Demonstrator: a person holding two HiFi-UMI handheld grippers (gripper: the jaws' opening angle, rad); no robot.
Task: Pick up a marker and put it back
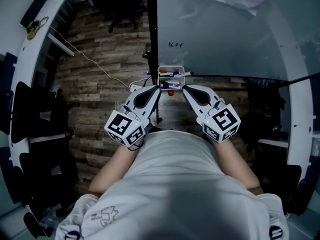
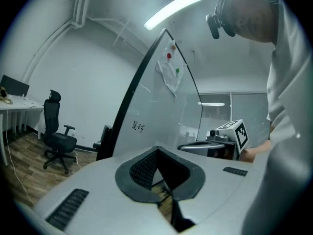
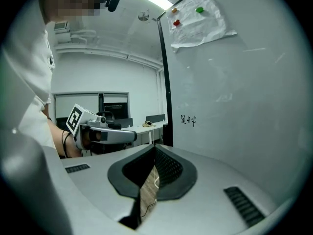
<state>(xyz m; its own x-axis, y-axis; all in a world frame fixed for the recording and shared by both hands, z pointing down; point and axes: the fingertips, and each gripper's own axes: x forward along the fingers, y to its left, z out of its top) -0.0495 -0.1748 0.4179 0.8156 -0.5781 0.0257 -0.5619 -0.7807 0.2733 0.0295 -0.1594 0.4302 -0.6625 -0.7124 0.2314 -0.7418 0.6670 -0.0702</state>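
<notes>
1. Left gripper [image 1: 158, 88] is clenched on nothing, and right gripper [image 1: 184, 88] is the same, empty and pinched together.
2. Markers [image 1: 170, 74] sit in the white tray [image 1: 171, 67] just ahead, between both tips, lying crosswise left-to-right. Neither gripper looks clearly nearer.

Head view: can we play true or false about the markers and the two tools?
1. The markers lie in a white tray at the board. True.
2. The left tool holds a marker. False: its jaws are together with nothing between them.
3. There is some writing on the board. True.
4. The right tool is wide open. False: it is shut and empty.
5. The office chair stands on carpet. False: it stands on a wooden floor.
</notes>
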